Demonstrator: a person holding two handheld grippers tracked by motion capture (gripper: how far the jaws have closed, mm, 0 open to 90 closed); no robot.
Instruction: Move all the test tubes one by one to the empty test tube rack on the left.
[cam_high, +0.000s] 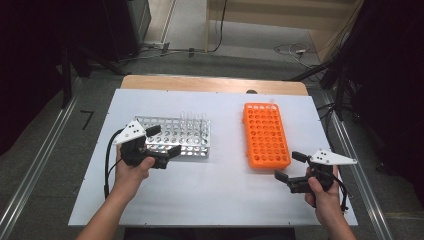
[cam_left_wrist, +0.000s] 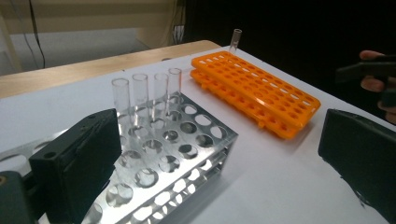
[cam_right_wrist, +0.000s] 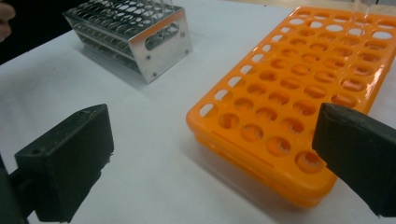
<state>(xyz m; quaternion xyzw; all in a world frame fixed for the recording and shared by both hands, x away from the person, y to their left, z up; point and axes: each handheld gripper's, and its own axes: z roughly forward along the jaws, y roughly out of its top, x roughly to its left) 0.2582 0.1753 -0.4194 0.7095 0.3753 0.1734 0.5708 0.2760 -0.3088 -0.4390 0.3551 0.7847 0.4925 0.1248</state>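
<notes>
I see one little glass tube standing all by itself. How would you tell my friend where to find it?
Start at the white table and find the bright orange rack on its right side. Look at the rack's far corner, the one away from the person: a single clear test tube stands upright there. The other clear tubes stand together in a row in the shiny metal rack on the left.

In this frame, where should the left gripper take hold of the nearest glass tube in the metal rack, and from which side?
Probably the bare upper wall of the nearest tube, just under its open rim. It stands upright in the metal rack, which hides its lower part, and three more tubes line up behind it. So the open left gripper should come level from the near end of the row, fingers either side, then lift straight up.
</notes>
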